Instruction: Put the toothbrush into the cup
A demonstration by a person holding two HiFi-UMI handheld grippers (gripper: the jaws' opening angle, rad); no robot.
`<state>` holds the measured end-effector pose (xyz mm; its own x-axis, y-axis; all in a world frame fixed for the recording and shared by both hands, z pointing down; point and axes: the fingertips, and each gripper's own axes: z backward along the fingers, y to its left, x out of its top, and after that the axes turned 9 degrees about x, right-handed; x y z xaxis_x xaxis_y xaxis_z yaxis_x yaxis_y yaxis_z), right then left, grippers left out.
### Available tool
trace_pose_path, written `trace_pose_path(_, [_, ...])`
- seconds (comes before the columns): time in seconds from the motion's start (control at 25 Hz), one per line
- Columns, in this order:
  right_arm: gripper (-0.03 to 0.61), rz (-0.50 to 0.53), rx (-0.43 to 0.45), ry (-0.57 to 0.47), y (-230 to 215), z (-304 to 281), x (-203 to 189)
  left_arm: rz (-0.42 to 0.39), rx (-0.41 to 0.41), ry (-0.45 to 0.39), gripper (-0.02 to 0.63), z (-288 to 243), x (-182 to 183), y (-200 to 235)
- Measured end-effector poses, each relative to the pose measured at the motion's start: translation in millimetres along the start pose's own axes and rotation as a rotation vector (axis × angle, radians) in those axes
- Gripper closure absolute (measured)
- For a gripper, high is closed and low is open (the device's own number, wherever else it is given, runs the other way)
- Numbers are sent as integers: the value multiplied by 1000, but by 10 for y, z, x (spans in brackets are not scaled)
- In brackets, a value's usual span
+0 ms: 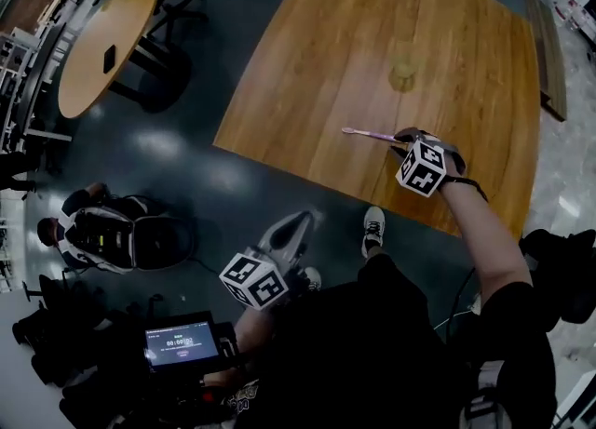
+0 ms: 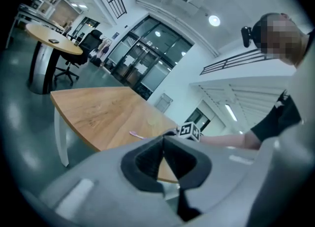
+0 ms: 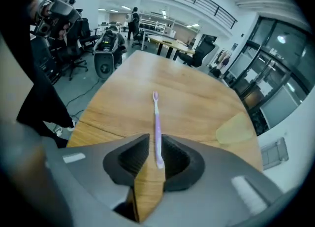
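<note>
**Head view.** My right gripper (image 1: 402,144) is on the wooden worktop (image 1: 317,64), right of centre. The purple toothbrush (image 1: 371,134) lies flat and reaches left from its jaws. The translucent cup (image 1: 402,74) is higher in the frame, apart from the brush. My left gripper (image 1: 300,224) hangs at lower centre, off the worktop's near edge and over the dark floor (image 1: 214,92).

**Left gripper view.** The jaws are clenched pad to pad with nothing between them. Beyond them, at mid-frame, the toothbrush (image 2: 136,134) lies on the worktop, with the right gripper just to its right.

**Right gripper view.** The jaws are released, and bare wood shows in the gap. The toothbrush's (image 3: 157,117) handle end lies between them, close to the pad on the frame's right. I cannot tell whether it touches that pad. The bristle head points up-frame. The cup (image 3: 237,128) shows faintly at the right.
</note>
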<state>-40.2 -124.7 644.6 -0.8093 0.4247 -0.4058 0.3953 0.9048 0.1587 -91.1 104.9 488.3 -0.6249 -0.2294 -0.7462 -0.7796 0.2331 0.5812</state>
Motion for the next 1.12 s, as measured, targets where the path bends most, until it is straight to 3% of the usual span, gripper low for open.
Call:
trace_pose_path(0.12, [501, 7, 131, 6, -173, -281, 1, 39, 55, -11, 615, -299, 64, 40])
trace_pose_path(0.2, [525, -9, 234, -22, -108, -395, 67, 63, 90, -14, 615, -421, 58, 70])
trace_pose_path(0.32, [502, 3, 329, -48, -9, -439, 146, 76, 124, -10, 614, -556, 42, 76])
trace_pose_path(0.52, [499, 128, 388, 6, 205, -541, 109, 85, 142, -11, 615, -701, 95, 100])
trace_pose_path(0.72, [514, 72, 395, 4, 198, -634, 120, 54, 108, 2, 615, -874, 231, 198])
trace_pose_path(0.84, [517, -31, 360, -63, 123, -588, 197, 32, 69, 27, 615, -1016, 317, 245])
trace_pose_path(0.92, [517, -174, 322, -155, -5, -448, 289, 11, 40, 53, 615, -1144, 396, 262])
trace_pose_path(1.0, [517, -388, 273, -301, -180, -251, 404, -25, -8, 79, 615, -1336, 526, 276])
trace_pose_path(1.12, [517, -681, 187, -613, -453, 197, 631, -80, -95, 95, 615, -1700, 765, 228])
